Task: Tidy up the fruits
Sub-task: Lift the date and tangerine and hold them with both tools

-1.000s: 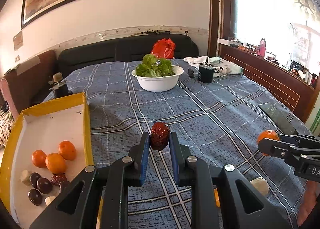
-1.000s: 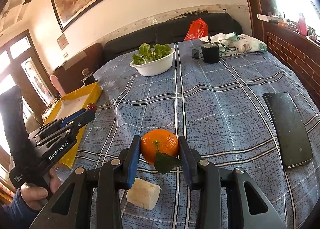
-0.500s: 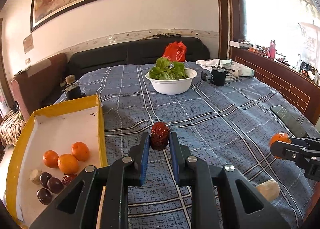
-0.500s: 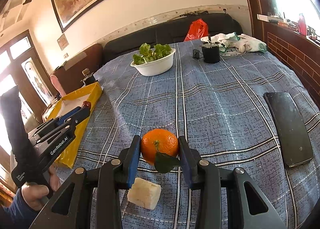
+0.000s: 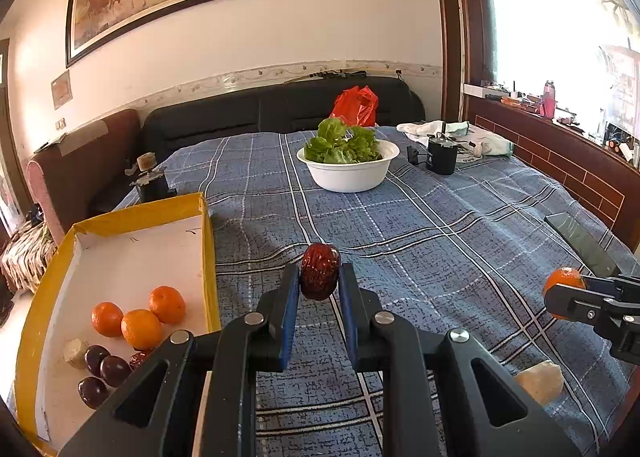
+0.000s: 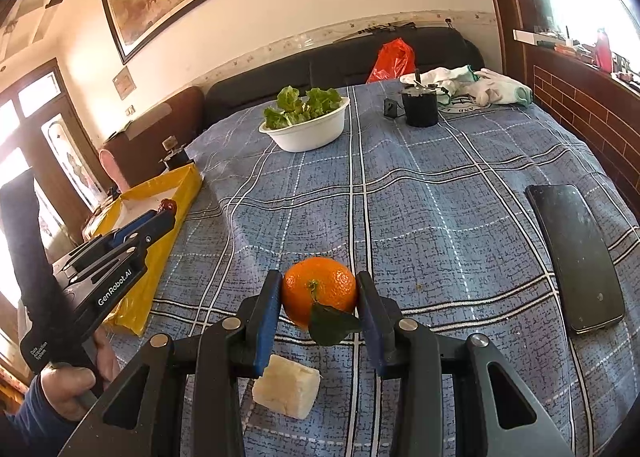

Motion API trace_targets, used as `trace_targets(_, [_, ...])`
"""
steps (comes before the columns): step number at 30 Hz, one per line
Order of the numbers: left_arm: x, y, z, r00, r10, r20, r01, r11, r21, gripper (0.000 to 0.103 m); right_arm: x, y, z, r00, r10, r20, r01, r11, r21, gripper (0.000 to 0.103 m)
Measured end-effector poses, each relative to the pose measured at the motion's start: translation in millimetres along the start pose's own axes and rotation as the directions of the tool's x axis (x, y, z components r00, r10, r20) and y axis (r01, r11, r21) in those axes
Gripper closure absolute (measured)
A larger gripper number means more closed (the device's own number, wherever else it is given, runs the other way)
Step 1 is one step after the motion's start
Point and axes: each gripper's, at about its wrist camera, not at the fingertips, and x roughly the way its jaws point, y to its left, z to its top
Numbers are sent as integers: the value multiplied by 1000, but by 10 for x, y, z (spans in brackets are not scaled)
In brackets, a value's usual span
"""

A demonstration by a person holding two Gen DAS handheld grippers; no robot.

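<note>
A wrinkled red date [image 5: 320,276] sits pinched at its middle between the blue pads of the left gripper [image 5: 319,289], held clear above the blue checked tablecloth [image 5: 420,241]. It looks small, light and slightly yielding, so a gentle squeeze across its short width, as here, should hold it; more pressure would likely only dent the skin. Off to the side, the right gripper [image 6: 319,299] is clamped on an orange [image 6: 319,295] with a green leaf [image 6: 334,324] at its stem, gripped across its widest part. The orange appears heavier and smoother, its round peel apt to slip unless the pads stay on the equator. A pale, chalky lump [image 6: 287,386] lies on the cloth just below that gripper. To the left, a yellow-rimmed tray [image 5: 208,241] already holds three oranges [image 5: 138,315] and several dark round fruits [image 5: 100,371], the likely destination for both pieces. Farther back stand a white bowl of lettuce [image 5: 348,171] and a phone [image 6: 574,257].
</note>
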Motion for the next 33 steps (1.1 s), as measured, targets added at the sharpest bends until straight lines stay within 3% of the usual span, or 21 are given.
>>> trace_targets(21, [-27, 47, 8, 1000, 2, -1, -2, 1000, -26, 84, -11, 28, -19, 1000, 15, 8, -15, 1000, -9, 62])
trace_targets(28, [-162, 219, 44, 1000, -27, 5, 28, 994, -101, 84, -35, 72, -19, 1000, 14, 12, -13, 1000, -8, 62])
trace_targets(33, [-399, 516, -10, 1000, -10, 30, 15, 986, -165, 84, -80, 305, -41, 998, 64, -11, -65, 997, -36, 62])
